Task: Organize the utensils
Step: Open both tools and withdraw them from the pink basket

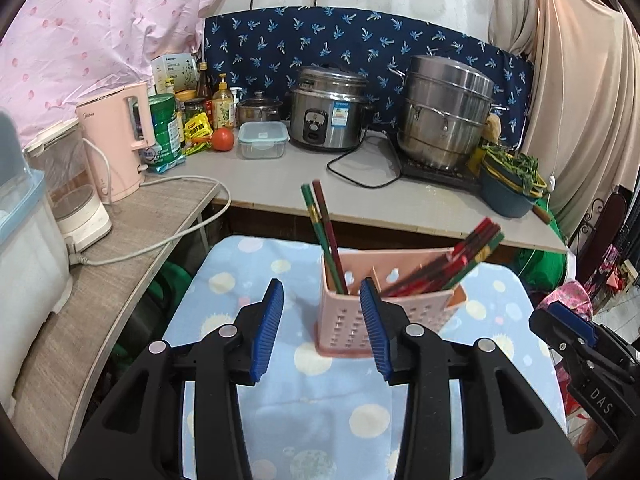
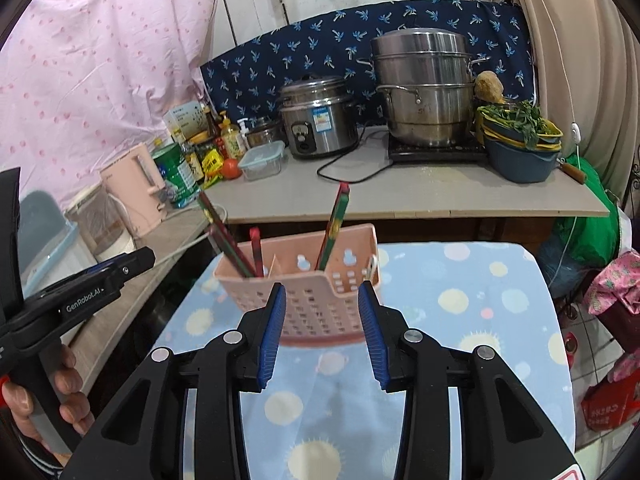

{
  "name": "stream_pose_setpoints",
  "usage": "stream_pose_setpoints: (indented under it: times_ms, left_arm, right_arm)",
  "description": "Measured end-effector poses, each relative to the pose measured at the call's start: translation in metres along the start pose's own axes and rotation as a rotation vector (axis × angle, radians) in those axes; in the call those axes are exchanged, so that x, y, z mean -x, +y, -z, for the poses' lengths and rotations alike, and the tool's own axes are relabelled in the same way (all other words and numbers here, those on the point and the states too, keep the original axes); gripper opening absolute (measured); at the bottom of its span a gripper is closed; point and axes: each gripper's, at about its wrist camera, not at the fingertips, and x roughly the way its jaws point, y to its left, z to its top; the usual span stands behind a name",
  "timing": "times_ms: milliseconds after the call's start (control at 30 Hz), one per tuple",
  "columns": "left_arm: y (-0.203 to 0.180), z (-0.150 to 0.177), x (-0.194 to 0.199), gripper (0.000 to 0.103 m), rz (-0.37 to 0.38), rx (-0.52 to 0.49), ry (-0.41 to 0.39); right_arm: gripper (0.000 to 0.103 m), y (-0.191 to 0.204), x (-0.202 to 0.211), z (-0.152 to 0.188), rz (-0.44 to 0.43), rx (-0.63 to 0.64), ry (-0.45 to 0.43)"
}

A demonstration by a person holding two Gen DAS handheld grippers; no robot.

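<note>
A pink perforated utensil holder (image 1: 352,312) stands on a blue dotted cloth (image 1: 312,408). It also shows in the right wrist view (image 2: 316,300). Two red and green chopsticks (image 1: 322,224) lean in its left compartment. A bundle of several chopsticks (image 1: 460,258) leans right out of the other compartment. In the right wrist view chopsticks (image 2: 336,224) stick up from both compartments. My left gripper (image 1: 322,326) is open and empty just in front of the holder. My right gripper (image 2: 322,330) is open and empty, also just in front of it.
Behind the cloth is a grey counter (image 1: 380,196) with a rice cooker (image 1: 328,110), a steel steamer pot (image 1: 444,112), a lidded container (image 1: 262,140), a tomato (image 1: 223,139), bottles and a bowl of greens (image 1: 510,184). A pink kettle (image 1: 116,140) stands on a wooden shelf at left.
</note>
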Motion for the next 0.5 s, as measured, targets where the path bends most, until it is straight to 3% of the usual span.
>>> stream_pose_setpoints:
  times_ms: [367,500]
  left_arm:
    - [0.000,0.047,0.020,0.039,-0.059,-0.006,0.058]
    - [0.000,0.061,0.027,0.044,-0.075,-0.012,0.069]
  right_arm:
    - [0.048,0.015,0.024,0.049,0.042,0.035,0.035]
    - [0.049,0.021,0.029,0.063,0.054,0.056,0.048]
